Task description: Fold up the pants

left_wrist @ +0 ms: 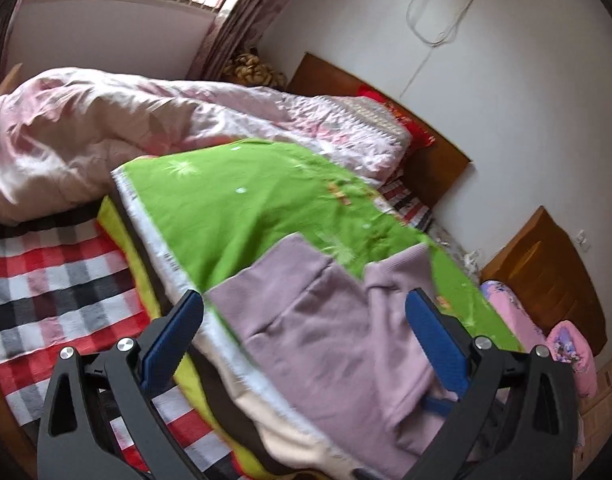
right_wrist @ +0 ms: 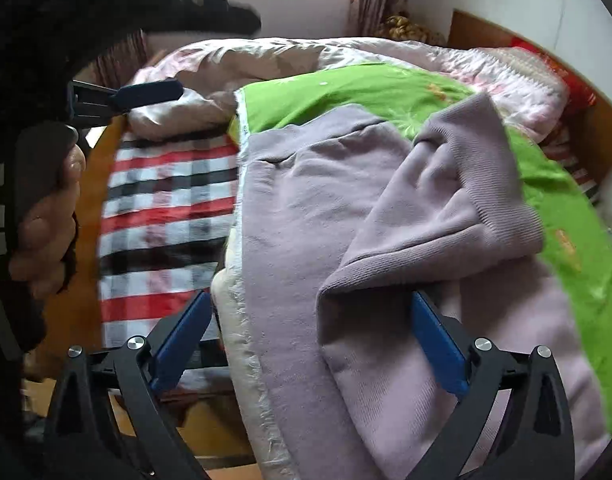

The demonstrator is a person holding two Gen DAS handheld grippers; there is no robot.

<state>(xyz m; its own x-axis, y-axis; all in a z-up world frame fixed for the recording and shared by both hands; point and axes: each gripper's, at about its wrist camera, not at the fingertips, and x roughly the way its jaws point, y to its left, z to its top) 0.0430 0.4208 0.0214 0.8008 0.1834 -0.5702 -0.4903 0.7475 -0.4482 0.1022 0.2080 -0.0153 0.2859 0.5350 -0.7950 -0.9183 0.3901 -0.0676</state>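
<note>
The lilac pants lie on a green cloth that is spread over the bed. In the right wrist view the pants fill the middle, and one part with a ribbed band is folded back over the rest, up toward 1 o'clock. The green cloth peeks out from 12 o'clock round to 3 o'clock.

The right hand-held gripper has its two blue fingers spread wide apart. The pants lie between them, but they pinch nothing. The folded edge sits just beside the finger at 4 o'clock.

The left hand-held gripper is spread wide too, and it holds nothing. In its own view the pants lie between its blue fingers, from the middle down to 6 o'clock. In the right wrist view this gripper shows at 10 o'clock, held by a person's hand in a dark sleeve, well apart from the pants.

A red, black and white checked blanket covers the bed at 8 o'clock in the left wrist view. A puffy pink quilt is heaped at 10 o'clock. A brown headboard stands against the white wall at 2 o'clock
</note>
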